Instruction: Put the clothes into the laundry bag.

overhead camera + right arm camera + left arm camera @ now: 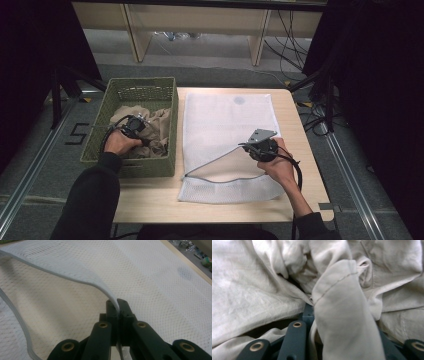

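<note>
A green woven basket (141, 83) at the table's left holds a crumpled beige cloth (162, 120). My left gripper (146, 129) reaches down into it. In the left gripper view a thick fold of the beige cloth (342, 302) bulges up between the jaws of the left gripper (337, 317) and hides the right one. A white mesh laundry bag (225, 115) lies flat on the table with its zipped mouth gaping near the front. My right gripper (243, 146) is shut on the upper edge of that mouth and holds it raised. The mesh bag's rim (75, 277) runs into the pinched tips of the right gripper (117, 303).
The light wooden table (296, 117) carries the basket and the bag side by side. Dark curtains hang on both sides. Wooden frames and loose cables lie on the floor beyond the far edge. A metal rail runs along the floor at the left.
</note>
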### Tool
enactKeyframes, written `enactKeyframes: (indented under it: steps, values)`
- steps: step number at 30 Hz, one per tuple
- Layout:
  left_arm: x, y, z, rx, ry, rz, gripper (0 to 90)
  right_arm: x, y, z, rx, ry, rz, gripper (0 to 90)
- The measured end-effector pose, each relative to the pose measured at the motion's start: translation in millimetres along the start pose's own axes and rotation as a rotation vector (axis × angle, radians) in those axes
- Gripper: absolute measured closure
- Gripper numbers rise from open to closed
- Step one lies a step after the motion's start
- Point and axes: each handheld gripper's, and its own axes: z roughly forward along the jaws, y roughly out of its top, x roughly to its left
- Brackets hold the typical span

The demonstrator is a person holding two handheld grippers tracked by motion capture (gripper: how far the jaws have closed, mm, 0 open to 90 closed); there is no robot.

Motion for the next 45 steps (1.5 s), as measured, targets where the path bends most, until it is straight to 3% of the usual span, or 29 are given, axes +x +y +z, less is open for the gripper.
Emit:
enactKeyframes:
  steps: [3,6,8,9,11,13,15,17,19,20,21,29,32,35,38,41,45]
  values:
    - [1.0,0.4,-6.2,-0.037,0.003,-0.027,72.7,-1.2,0.5,-0.1,-0.007,-0.001,-0.014,89.4]
    - [2.8,0.3,-15.0,-0.072,0.012,-0.025,73.8,-0.4,0.2,-1.3,-0.005,-0.002,0.009,89.5]
    - [3.1,0.9,-21.4,-0.113,-0.003,-0.056,74.3,-0.9,0.3,-1.5,-0.005,0.001,0.005,89.5]
    - [4.2,1.8,-27.8,-0.115,0.008,-0.034,74.4,-1.0,0.4,-1.6,-0.005,-0.001,0.007,89.6]
    - [3.5,3.2,-33.8,-0.177,0.012,-0.055,74.6,-0.5,0.5,-1.4,-0.003,-0.001,0.007,89.7]
    - [5.0,6.7,-46.7,-0.178,-0.002,-0.051,74.8,-1.5,1.1,-1.5,-0.008,0.002,-0.008,89.8]
    - [2.9,9.2,-54.4,-0.243,-0.004,-0.079,74.8,-2.1,1.8,-2.9,-0.008,0.002,-0.003,89.8]
    - [2.4,12.8,-65.7,-0.232,-0.009,-0.061,74.8,-1.6,1.5,-3.7,-0.010,0.001,0.006,89.8]
    - [1.2,14.9,-73.4,-0.253,-0.018,-0.061,74.8,-2.2,1.7,-4.1,-0.013,-0.002,0.006,89.8]
    - [0.4,15.7,-78.9,-0.264,-0.021,-0.063,74.8,-4.0,2.2,-4.3,-0.018,-0.002,-0.020,89.8]
    - [0.1,16.2,-83.0,-0.272,-0.022,-0.062,74.8,-3.0,1.8,-4.5,-0.014,0.002,0.000,89.8]
    - [0.8,17.8,-116.1,-0.331,-0.023,-0.064,75.0,-2.8,2.3,-5.8,-0.019,-0.005,0.009,89.8]
    - [-2.6,17.2,-136.6,-0.379,-0.048,-0.076,75.0,-3.5,2.0,-6.2,-0.020,-0.005,0.008,89.8]
    - [-5.0,17.3,-145.4,-0.386,-0.060,-0.070,74.9,-4.9,2.6,-7.0,-0.022,-0.003,0.000,89.8]
    - [-10.7,16.5,-169.0,-0.446,-0.114,-0.107,75.0,-4.6,2.9,-7.6,-0.027,-0.004,0.004,89.8]
    - [-21.9,15.9,-185.3,-0.466,-0.148,-0.109,75.0,-5.2,3.3,-9.3,-0.026,-0.006,0.018,89.8]
    - [-43.1,14.9,-205.4,-0.484,-0.180,-0.062,74.9,-8.9,3.5,-9.4,-0.048,-0.009,0.007,89.8]
